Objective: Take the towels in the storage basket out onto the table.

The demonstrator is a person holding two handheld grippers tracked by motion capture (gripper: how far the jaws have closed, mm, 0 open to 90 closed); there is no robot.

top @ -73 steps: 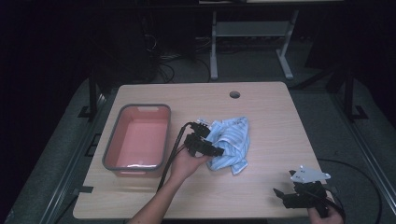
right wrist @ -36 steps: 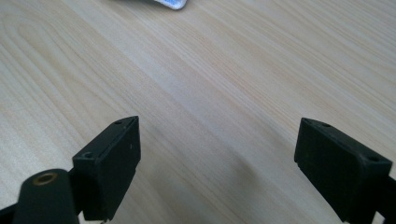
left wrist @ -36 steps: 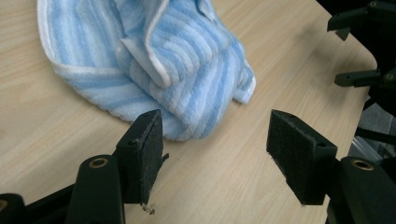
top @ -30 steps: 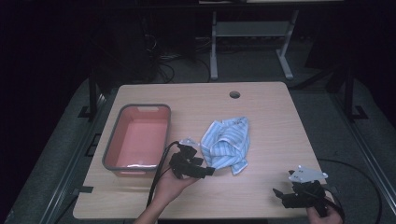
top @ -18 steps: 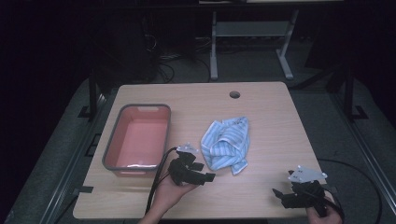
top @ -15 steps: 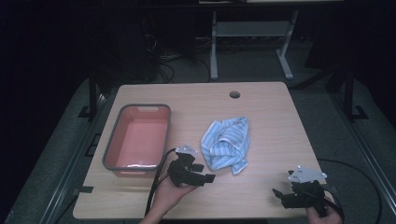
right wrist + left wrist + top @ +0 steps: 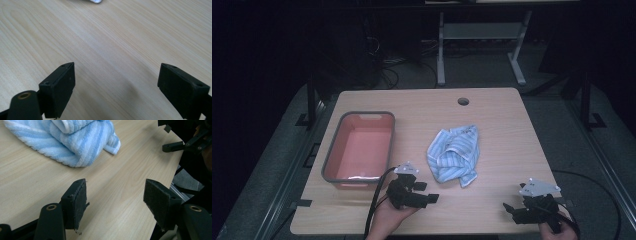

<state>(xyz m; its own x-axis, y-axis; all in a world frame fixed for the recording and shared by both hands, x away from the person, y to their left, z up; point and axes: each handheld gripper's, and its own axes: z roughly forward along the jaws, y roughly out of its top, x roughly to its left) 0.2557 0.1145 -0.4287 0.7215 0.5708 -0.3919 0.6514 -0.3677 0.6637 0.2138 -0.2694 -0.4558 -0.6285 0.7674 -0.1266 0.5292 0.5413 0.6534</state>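
Note:
A crumpled blue-and-white striped towel (image 7: 454, 155) lies on the wooden table (image 7: 497, 120), a little right of centre. My left gripper (image 7: 427, 192) is near the front edge, below and left of the towel. It is open with nothing between its pads. In the left gripper view the towel (image 7: 75, 142) lies beyond the left gripper (image 7: 115, 202), clear of its jaws. My right gripper (image 7: 510, 212) rests at the front right corner, open and empty. In the right gripper view the right gripper (image 7: 116, 85) hangs over bare wood, with a scrap of the towel (image 7: 95, 1) at the top edge.
A red bin (image 7: 362, 150) with a grey rim stands on the left half of the table, with nothing in it. A cable hole (image 7: 463, 101) sits near the far edge. A metal stand (image 7: 477, 35) is on the dark floor behind. The right gripper (image 7: 185, 143) appears far off in the left gripper view.
My left gripper has drawn back from the towel's left edge toward the front of the table, leaving the towel lying free. The right gripper has not moved.

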